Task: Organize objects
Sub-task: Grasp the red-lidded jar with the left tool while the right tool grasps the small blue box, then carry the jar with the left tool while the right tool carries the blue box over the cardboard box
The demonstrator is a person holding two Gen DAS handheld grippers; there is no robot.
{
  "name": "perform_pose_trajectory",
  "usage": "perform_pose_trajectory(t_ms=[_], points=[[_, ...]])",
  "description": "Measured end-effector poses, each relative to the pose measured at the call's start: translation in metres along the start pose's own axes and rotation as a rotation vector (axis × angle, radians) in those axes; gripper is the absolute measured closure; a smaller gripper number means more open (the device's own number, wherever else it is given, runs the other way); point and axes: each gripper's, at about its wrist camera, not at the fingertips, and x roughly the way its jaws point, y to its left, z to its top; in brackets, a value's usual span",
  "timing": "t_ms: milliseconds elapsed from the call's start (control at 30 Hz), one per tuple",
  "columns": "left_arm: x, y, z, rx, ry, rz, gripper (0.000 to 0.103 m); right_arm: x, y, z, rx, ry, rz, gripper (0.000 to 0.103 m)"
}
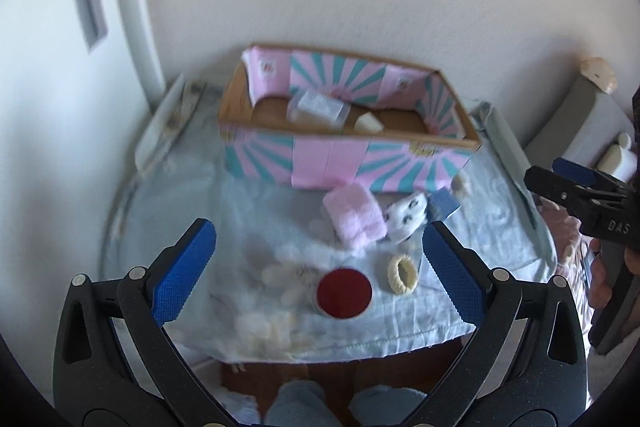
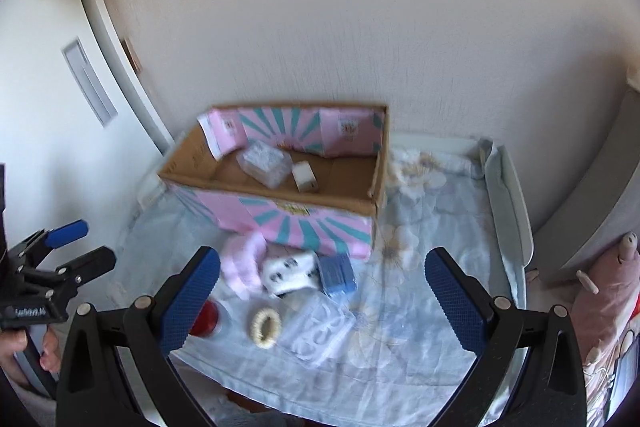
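Note:
A pink-and-teal cardboard box stands open at the back of a small table. Inside lie a clear wrapped pack and a small white block. In front of the box lie a fluffy pink cloth, a white spotted item, a blue pack, a cream hair tie and a red-lidded jar. My left gripper hovers open over the jar. My right gripper is open above the table, empty.
A pale blue floral cloth covers the table against a white wall. A clear plastic bag lies near the front edge. A grey cushion and pink bedding sit to the right. The person's knees are below.

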Motion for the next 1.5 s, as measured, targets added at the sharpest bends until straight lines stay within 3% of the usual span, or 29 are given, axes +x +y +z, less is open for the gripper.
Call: perform_pose_trajectory(t_ms=[167,467,667,867,1067,1500], points=[[0.038,-0.003,-0.052,-0.089,0.008,0.018,0.001,0.048,-0.008,-0.019,-0.076,0.074,-0.024,0.013],[0.091,-0.015,-0.103,-0.078,0.008,0.091,0.006,0.106,-0.018,-0.037,-0.094,0.133,-0.021,0.028],[0.103,-0.020,-0.106,-0.057,-0.020,0.113,0.015,0.120,-0.020,-0.041,-0.113,0.138,-0.020,0.036],[0.110,-0.023,-0.103,-0.056,-0.032,0.112,0.035,0.127,-0.022,-0.038,-0.113,0.149,0.007,0.055],[0.116,-0.029,-0.104,-0.032,-0.032,0.098,0.052,0.130,-0.020,-0.039,-0.117,0.151,0.032,0.067],[0.116,-0.029,-0.099,-0.017,-0.009,0.093,0.052,0.120,-0.019,-0.038,-0.106,0.132,0.028,0.071]])
